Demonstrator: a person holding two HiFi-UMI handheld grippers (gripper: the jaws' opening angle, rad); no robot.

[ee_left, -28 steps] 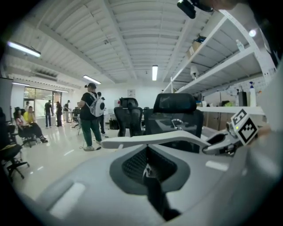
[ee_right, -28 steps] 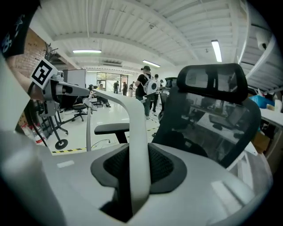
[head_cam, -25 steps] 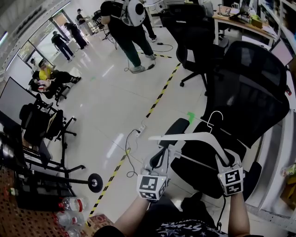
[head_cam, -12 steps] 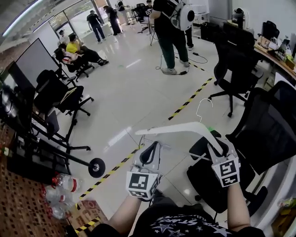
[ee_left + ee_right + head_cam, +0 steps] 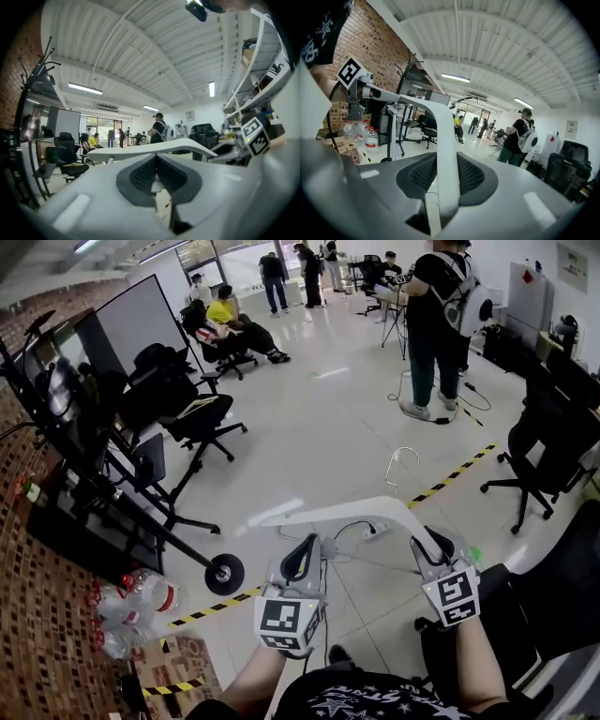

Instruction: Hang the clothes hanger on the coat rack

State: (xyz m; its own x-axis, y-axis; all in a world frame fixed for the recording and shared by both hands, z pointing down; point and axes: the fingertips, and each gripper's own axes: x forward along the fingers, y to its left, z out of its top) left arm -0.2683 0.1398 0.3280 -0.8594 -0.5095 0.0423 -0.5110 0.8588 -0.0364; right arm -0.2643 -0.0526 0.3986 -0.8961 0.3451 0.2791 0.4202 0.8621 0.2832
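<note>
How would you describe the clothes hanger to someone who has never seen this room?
Start at the shiny floor. Low over it, the left gripper and right gripper hold the clothes hanger: the only white bar, topped by a thin wire hook.

view: I have swung off the black mesh chair (image 5: 562, 587), now low at my right | hanger (image 5: 347, 514): carried round in left gripper (image 5: 302, 557) and right gripper (image 5: 427, 542), hook now over bare floor (image 5: 319, 427) | coat rack (image 5: 66, 427): come in large at left
</note>
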